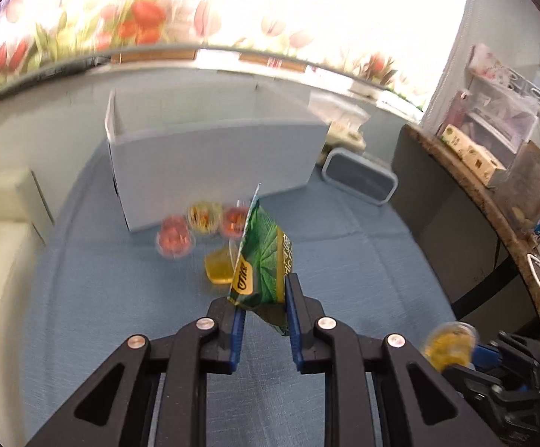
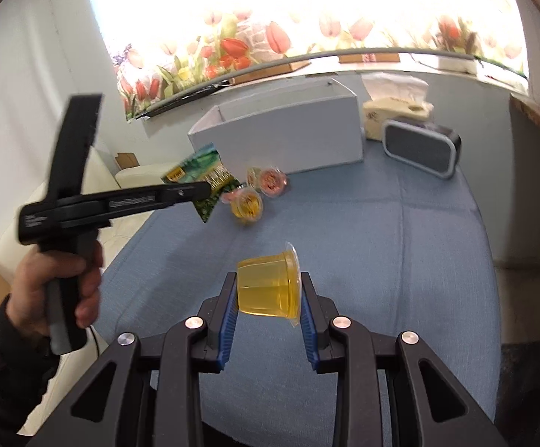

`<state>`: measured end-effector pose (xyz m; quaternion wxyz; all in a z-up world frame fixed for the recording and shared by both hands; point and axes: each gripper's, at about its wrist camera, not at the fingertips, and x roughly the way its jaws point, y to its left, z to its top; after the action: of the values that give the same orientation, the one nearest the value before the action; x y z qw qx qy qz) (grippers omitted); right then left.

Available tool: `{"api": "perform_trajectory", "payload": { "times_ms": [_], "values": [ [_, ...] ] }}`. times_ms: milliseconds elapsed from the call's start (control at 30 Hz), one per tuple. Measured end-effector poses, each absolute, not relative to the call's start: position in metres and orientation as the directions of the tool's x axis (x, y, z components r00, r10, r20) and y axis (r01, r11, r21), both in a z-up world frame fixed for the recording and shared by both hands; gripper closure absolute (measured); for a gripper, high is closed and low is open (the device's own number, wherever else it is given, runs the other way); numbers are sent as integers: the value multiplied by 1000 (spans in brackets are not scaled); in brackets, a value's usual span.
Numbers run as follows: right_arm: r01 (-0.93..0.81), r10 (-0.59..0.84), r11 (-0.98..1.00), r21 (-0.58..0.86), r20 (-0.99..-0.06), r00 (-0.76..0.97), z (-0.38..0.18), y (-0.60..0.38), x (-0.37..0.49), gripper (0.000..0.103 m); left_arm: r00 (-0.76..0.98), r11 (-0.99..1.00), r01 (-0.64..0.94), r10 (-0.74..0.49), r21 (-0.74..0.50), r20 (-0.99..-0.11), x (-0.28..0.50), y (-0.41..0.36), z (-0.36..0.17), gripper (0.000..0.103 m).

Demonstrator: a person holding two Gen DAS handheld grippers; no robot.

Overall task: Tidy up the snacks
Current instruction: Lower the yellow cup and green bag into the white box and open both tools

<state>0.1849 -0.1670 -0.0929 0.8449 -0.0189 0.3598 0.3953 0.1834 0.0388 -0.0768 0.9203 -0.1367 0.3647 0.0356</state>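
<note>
Both claws grip snacks over the blue cloth (image 2: 400, 260) (tulip backdrop, seemingly): left (image 1: 262, 298) packet (image 1: 262, 260), right (image 2: 270, 298) jelly cup (image 2: 266, 287).

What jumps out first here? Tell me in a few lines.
Both grippers are loaded above the blue table: the left gripper pinches a green snack bag, and the right gripper clamps a yellow jelly cup lying on its side. Beyond them, more jelly cups cluster in front of a white box, beneath a bright tulip-print backdrop.
</note>
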Motion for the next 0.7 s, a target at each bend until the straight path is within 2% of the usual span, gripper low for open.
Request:
{"api": "perform_trajectory", "payload": {
  "times_ms": [233, 400, 533, 700],
  "values": [
    [-726, 685, 655, 208, -569, 455, -48, -126, 226, 70, 783, 957, -174, -7, -230, -622, 195, 67, -20, 81],
    [-744, 699, 645, 174, -528, 482, -8, -84, 279, 70, 802, 951, -185, 1, -247, -597, 235, 101, 9, 81],
    [-750, 704, 640, 167, -519, 485, 19, -44, 333, 70, 795, 948, -196, 4, -250, -607, 281, 130, 15, 81],
    [-708, 698, 658, 257, -559, 447, 21, 3, 414, 70, 754, 942, -210, -14, -262, -656, 336, 166, -3, 81]
  ]
}}
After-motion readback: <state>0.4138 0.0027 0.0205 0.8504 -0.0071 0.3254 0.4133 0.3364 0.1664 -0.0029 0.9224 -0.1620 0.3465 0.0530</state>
